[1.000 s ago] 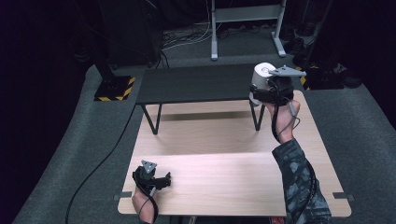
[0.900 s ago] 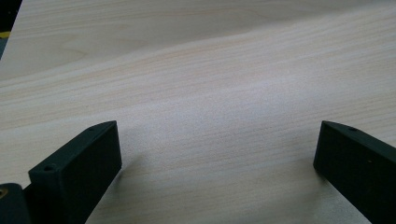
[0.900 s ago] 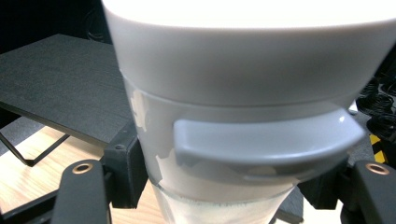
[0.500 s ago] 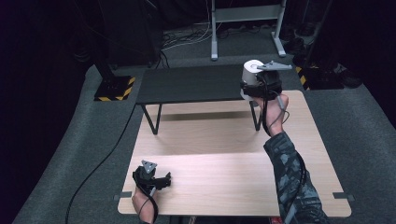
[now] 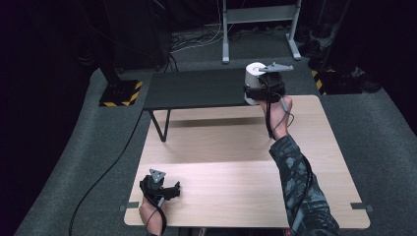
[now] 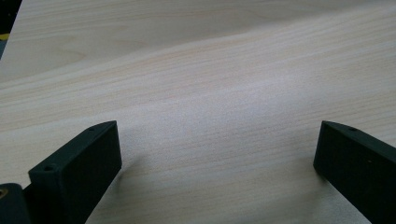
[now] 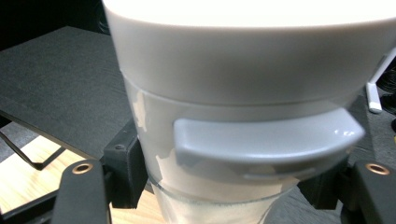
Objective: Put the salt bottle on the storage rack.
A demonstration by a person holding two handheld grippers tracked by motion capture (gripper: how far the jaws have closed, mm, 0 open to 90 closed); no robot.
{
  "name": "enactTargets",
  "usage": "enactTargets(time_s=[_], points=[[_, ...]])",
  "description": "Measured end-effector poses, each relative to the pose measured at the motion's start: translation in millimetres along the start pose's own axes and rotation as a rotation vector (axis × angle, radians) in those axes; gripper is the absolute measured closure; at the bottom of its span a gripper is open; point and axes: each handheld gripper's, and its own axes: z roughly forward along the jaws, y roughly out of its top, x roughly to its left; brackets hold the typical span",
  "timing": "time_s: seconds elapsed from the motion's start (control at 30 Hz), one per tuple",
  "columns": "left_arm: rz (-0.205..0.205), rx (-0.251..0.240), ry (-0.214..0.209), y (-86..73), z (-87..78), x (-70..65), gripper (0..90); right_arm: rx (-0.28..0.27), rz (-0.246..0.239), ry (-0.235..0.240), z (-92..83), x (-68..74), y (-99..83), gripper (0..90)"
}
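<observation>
My right gripper [image 5: 261,92] is shut on a white container [image 5: 252,74] with a wide white lid and a grey tab on its side. It holds the container up at the right end of a low black bench [image 5: 196,88]. In the right gripper view the container [image 7: 233,84] sits close between the jaws of my right gripper [image 7: 229,191], with the bench top [image 7: 56,93] behind it to the left. My left gripper [image 5: 166,191] rests at the front left of the wooden table [image 5: 236,162]. Seen in its own view, my left gripper [image 6: 217,154] is open over bare wood.
The black bench stands on thin legs across the table's far half. Behind the table are a grey metal stand [image 5: 258,14] and floor cables. A black and yellow striped base [image 5: 120,93] lies on the floor at the left. A cable [image 5: 98,177] runs down the left side.
My right gripper has carried the white container to the left, toward the right end of the black bench. The left gripper has stayed where it was.
</observation>
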Motion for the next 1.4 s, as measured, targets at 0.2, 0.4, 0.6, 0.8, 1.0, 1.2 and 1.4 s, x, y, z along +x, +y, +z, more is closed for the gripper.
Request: enactTargets(time_s=[0.2,0.4,0.6,0.8,1.0,1.2,1.4], points=[[0.000,-0.001,-0.001,-0.3,0.1,0.0,0.3,0.007,-0.007,0.006,10.2,6.2,3.8,28.8],[0.000,-0.002,-0.003,-0.5,-0.1,-0.1,0.3,0.010,-0.001,0.005,19.3,9.0,3.5,28.8],[0.001,-0.002,-0.004,-0.5,-0.1,0.1,0.3,0.015,-0.006,-0.009,28.1,11.1,3.2,28.8],[0.002,-0.001,-0.006,-0.4,-0.2,0.2,0.3,-0.008,0.004,-0.012,31.0,9.4,-5.6,29.0],[0.002,-0.001,-0.006,-0.4,-0.2,0.1,0.3,-0.013,0.002,-0.010,31.1,8.5,-7.0,29.0],[0.001,-0.001,-0.007,-0.4,-0.1,0.3,0.3,-0.011,-0.001,-0.005,31.4,7.1,-6.2,28.9],[0.001,0.000,-0.008,-0.3,-0.1,0.4,0.3,0.000,-0.003,0.000,31.3,5.9,-3.6,28.8]])
